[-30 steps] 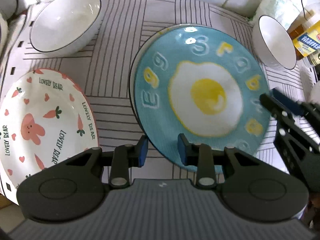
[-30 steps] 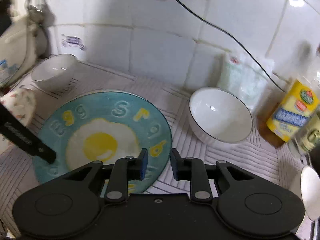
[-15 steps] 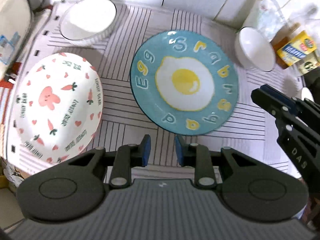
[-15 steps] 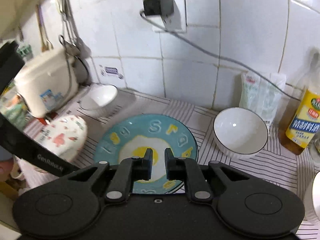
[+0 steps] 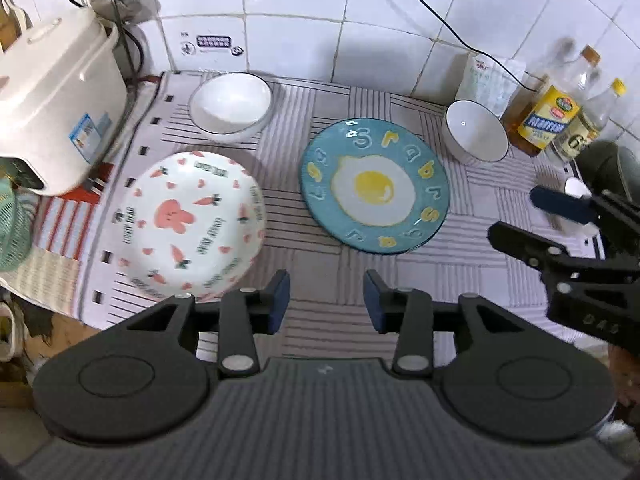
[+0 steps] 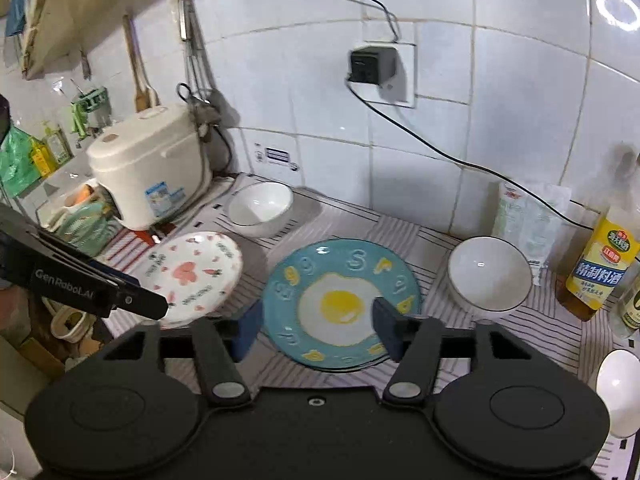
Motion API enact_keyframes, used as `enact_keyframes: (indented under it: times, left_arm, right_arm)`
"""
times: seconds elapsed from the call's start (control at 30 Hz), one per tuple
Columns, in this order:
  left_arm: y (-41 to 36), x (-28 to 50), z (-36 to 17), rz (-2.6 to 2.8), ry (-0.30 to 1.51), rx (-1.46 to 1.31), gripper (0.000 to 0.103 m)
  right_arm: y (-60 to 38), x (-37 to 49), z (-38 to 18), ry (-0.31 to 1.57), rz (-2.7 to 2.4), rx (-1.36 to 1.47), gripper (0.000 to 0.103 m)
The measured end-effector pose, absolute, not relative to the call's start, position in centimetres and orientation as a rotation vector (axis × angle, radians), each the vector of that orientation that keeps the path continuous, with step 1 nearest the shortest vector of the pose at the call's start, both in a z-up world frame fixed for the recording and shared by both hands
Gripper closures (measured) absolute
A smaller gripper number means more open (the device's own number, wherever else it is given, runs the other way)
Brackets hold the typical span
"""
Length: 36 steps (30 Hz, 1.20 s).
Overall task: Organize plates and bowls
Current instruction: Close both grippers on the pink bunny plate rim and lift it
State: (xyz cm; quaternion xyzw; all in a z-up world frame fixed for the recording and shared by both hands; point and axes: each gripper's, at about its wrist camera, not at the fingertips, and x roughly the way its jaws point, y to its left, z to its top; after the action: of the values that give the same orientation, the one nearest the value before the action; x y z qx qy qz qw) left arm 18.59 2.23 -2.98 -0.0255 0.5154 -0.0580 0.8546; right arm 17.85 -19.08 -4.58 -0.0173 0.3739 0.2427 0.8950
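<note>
Looking down past my left gripper (image 5: 326, 300), I see its jaws have just been opening and sit partly apart with nothing between them. My right gripper (image 6: 316, 328) has just been opening too, and its jaws are wide and hold nothing. On the striped mat (image 5: 328, 276), the bunny plate (image 5: 192, 224) sits at ten o'clock from my left gripper. The blue egg plate (image 5: 374, 186) lies flat at twelve o'clock. Farther back, one white bowl (image 5: 230, 106) is at eleven o'clock, by the rice cooker (image 5: 56, 104). Another white bowl (image 5: 476, 130) is at one o'clock, near the bottles (image 5: 550, 120).
</note>
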Motion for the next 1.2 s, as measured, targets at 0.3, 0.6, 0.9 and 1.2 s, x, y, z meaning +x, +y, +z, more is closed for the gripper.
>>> enact_keyframes:
  times: [0.3,0.6,0.9,1.2]
  left_arm:
    - [10.0,16.3,-2.8,-0.171,1.067,-0.037,0.054]
    - [16.5,18.5,-4.8,-0.252,1.091,0.022,0.036]
    - [19.7,21.0,-7.9,-0.279,1.104,0.062,0.021]
    - [23.3,23.5,-11.9,-0.222,1.03,-0.002,0.015]
  right_arm:
    - [-12.6,15.1,-3.7,0.735,0.498,0.014,0.012]
    - [-5.6,14.1,-5.3,0.681,0.419,0.021,0.011]
    - [-1.8,14.1,-9.0,0.649,0.431,-0.022,0.011]
    - [-0.1,18.1,-15.5,0.795,0.46,0.047,0.012]
